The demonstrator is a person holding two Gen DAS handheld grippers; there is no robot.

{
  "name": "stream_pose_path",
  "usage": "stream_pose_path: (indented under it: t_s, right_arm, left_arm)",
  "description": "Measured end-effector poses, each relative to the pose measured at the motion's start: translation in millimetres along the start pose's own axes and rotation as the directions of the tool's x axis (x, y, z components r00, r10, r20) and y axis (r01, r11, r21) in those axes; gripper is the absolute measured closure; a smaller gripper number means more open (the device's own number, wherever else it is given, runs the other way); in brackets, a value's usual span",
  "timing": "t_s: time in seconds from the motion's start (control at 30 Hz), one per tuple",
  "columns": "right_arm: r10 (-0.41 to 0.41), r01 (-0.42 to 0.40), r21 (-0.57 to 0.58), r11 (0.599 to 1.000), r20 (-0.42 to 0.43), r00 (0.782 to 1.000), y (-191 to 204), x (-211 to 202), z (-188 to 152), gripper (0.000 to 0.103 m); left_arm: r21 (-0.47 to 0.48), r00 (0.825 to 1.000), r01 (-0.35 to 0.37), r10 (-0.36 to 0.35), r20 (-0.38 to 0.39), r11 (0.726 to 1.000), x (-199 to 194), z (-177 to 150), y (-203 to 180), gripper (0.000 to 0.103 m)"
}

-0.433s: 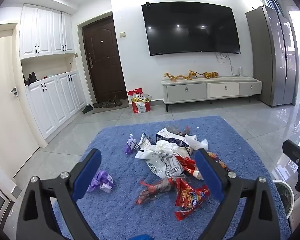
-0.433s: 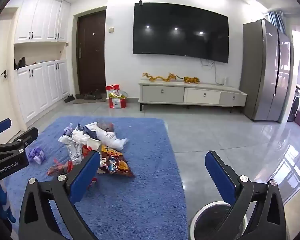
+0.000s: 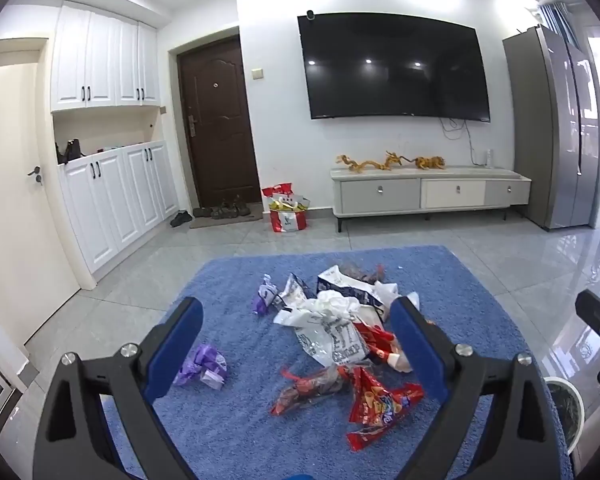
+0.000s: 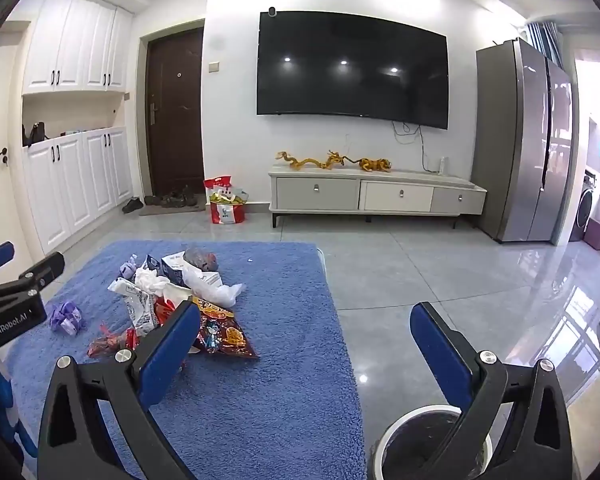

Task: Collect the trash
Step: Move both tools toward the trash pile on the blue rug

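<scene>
Bright, even ceiling light fills the room; spotlights glare on the television (image 3: pixel 394 66) and glossy floor tiles (image 4: pixel 440 276). Fisheye edges bend and darken.

A plain blue fuzzy rug (image 3: pixel 236 432) lies on glossy pale grey floor tiles (image 4: pixel 440 272). On it: a shiny red snack wrapper (image 3: pixel 380 408) with yellow and blue print, a white plastic bag (image 3: pixel 332 336) with dark lettering, and a crumpled purple wrapper (image 3: pixel 204 366). A dark brown foil packet (image 4: pixel 224 336) shows orange and blue cartoon pictures. The white-rimmed round bin (image 4: pixel 416 440) is dark inside.
</scene>
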State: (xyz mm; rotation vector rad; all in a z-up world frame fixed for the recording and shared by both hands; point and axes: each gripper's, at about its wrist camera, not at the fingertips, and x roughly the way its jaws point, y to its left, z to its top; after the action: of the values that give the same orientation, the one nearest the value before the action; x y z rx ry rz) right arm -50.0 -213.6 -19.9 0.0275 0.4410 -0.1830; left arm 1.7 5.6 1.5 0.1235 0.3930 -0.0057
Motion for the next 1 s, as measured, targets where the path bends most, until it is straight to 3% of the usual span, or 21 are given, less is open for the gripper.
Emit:
stream_pose_path:
  t_s: [0.67,1.0]
  right_arm:
    - [-0.031,0.026,0.057,0.998,0.078,0.997,-15,-5,4,0.000]
    - [0.002,-0.003,0.040,0.999,0.027,1.000,-11,7,2,0.000]
  left_arm:
    - [-0.029,0.998,-0.063,0.064,0.012,0.998,4,8,27,0.008]
    - [-0.035,0.999,-0.044,0.043,-0.023,0.998,13,3,26,0.008]
